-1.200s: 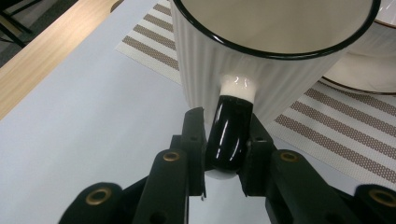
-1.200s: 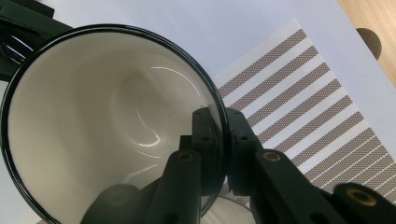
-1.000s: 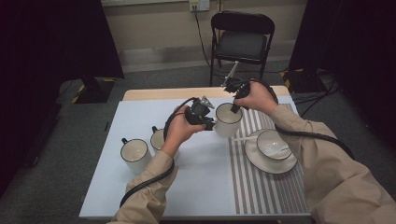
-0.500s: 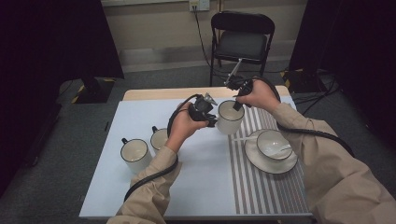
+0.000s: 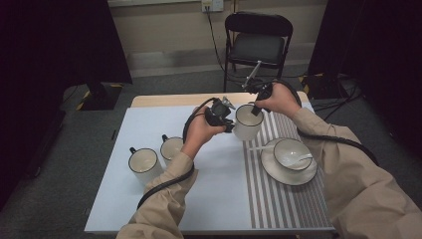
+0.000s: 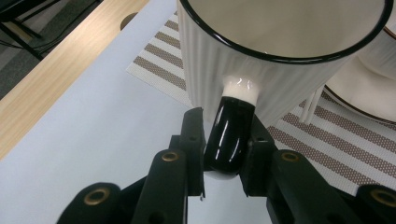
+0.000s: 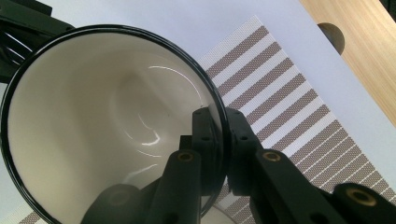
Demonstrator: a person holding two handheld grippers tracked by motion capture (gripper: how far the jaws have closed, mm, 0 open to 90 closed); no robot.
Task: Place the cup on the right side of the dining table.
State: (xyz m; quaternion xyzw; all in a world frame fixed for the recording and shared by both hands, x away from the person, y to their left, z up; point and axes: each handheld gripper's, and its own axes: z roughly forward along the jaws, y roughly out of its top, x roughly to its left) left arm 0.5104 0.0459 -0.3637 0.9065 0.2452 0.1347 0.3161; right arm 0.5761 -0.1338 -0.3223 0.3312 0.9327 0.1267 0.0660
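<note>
A large white ribbed mug (image 5: 247,122) with a black rim is held just above the table between both hands. My left gripper (image 5: 230,127) is shut on its glossy black handle (image 6: 229,137), one jaw on each side of it. From the far right, my right gripper (image 5: 255,110) is shut on the mug's rim (image 7: 215,126), with one jaw inside the cup and one outside. The mug (image 7: 112,126) is empty and white inside.
Two smaller black-rimmed mugs (image 5: 143,163) (image 5: 171,148) stand at the left of the white table (image 5: 214,199). A saucer (image 5: 289,172) bearing a cup and spoon sits on the striped placemat (image 5: 286,204) at the right. A folding chair (image 5: 259,42) stands beyond the table.
The mug and both grippers have shifted slightly up and away from me together. Both grips look unchanged.
</note>
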